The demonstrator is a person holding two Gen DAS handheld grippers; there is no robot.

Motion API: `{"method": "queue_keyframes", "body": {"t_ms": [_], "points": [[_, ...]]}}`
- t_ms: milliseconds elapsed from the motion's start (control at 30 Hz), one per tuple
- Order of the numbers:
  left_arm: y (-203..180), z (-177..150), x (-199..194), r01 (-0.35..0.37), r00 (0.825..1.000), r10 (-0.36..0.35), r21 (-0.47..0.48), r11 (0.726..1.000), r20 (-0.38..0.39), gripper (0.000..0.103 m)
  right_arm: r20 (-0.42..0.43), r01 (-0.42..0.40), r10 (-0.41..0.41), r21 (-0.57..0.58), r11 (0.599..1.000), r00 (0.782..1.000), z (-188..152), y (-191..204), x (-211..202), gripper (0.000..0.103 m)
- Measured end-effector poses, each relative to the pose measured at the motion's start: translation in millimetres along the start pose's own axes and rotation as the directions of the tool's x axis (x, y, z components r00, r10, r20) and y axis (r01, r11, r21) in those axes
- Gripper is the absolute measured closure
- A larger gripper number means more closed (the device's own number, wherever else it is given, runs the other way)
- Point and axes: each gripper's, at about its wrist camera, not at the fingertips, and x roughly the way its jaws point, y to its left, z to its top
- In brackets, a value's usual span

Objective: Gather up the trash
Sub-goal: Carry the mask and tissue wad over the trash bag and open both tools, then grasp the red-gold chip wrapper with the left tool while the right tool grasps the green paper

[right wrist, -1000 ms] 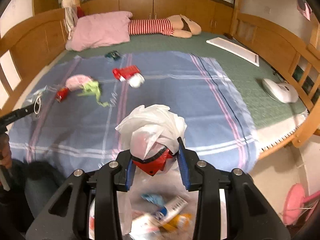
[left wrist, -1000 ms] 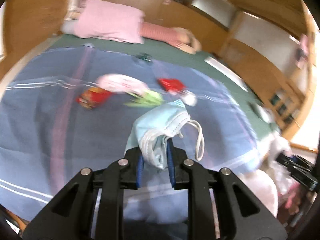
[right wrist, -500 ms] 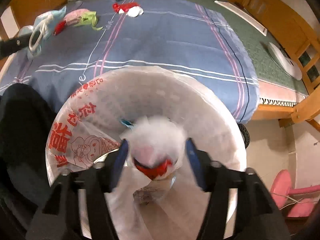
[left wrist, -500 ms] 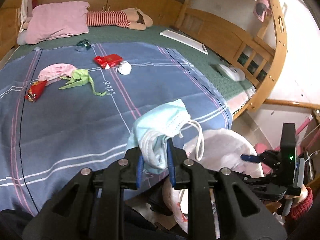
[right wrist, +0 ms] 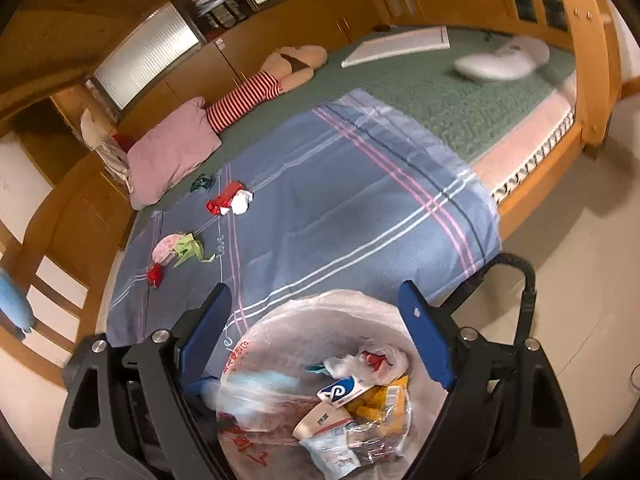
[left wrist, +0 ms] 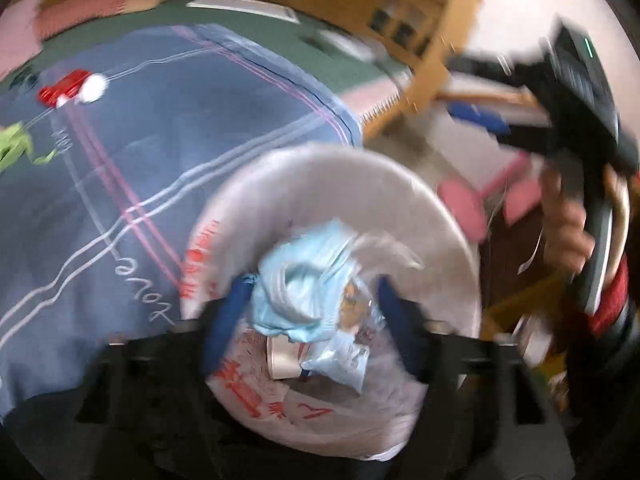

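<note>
Right wrist | blue blanket (right wrist: pixel 320 216) on wooden bed (right wrist: pixel 532 184) | both grippers (right wrist: pixel 316 312) (left wrist: pixel 316 288) just spread wide, empty

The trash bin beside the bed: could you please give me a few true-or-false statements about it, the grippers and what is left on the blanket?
1. The bin is lined with a plastic bag and already holds trash. True.
2. The right gripper is clamped on a white bag. False: its jaws have just been opening and stand apart, nothing between them.
3. The blue face mask lies on the blanket. False: it is over the bin mouth, between the left gripper's jaws, which have just been opening and stand wide.
4. A red wrapper and a green scrap remain on the blanket. True.
5. The pink pillow is in the bin. False: it lies on the bed.
</note>
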Motion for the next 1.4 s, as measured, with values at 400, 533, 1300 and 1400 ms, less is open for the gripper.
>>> {"method": "queue_keyframes", "body": {"t_ms": [400,533,1300,1400], "points": [[221,13,-117,-0.415,0.857,0.508,-0.468,0.780,0.087,0.015,-0.117,0.031,-0.040,-0.077,0.997,0.992,9,35,63,0.019],[312,16,-137,-0.517,0.754,0.655,-0.578,0.631,0.040,0.015,-0.166,0.025,-0.046,-0.124,0.992,0.985,11,63,100,0.019],[356,22,-112,-0.586,0.750,0.661,-0.471,0.659,-0.008,0.063,-0.307,-0.130,0.018,-0.348,0.928,0.952,18,237,282,0.020],[328,-3,-135,-0.498,0.779,0.624,-0.542,0.677,0.063,0.063,-0.283,-0.104,-0.002,-0.362,0.926,0.959,25,253,305,0.020]]}}
